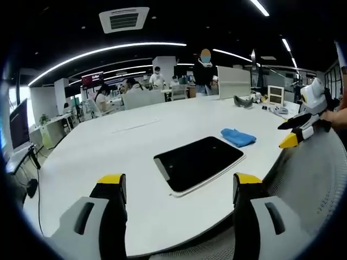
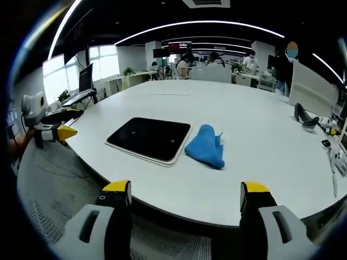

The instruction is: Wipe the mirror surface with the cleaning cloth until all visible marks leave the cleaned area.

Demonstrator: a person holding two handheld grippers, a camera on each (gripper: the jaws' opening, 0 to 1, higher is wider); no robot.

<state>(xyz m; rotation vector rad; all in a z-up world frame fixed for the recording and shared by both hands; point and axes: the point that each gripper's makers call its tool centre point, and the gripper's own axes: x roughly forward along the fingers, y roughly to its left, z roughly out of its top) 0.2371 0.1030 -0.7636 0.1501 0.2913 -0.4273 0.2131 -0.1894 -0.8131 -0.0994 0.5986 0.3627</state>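
Note:
A dark rectangular mirror [image 1: 198, 162] [image 2: 149, 138] in a white frame lies flat on the white table [image 1: 108, 157] [image 2: 260, 135]. A crumpled blue cleaning cloth [image 1: 238, 136] [image 2: 206, 147] lies on the table just beside the mirror's edge. My left gripper [image 1: 180, 184] is open over the near table edge, short of the mirror, holding nothing. My right gripper [image 2: 185, 192] is open too, back from the table edge, facing the cloth and mirror. The right gripper [image 1: 293, 132] enters the left gripper view from the right; the left gripper [image 2: 54, 132] appears at the left of the right gripper view.
A grey mesh chair back [image 1: 320, 179] [image 2: 59, 184] sits between the grippers near the table edge. A white divider panel [image 1: 234, 81], a black headset [image 1: 242, 101] [image 2: 305, 116] and small items lie on the far side. People and desks fill the office behind.

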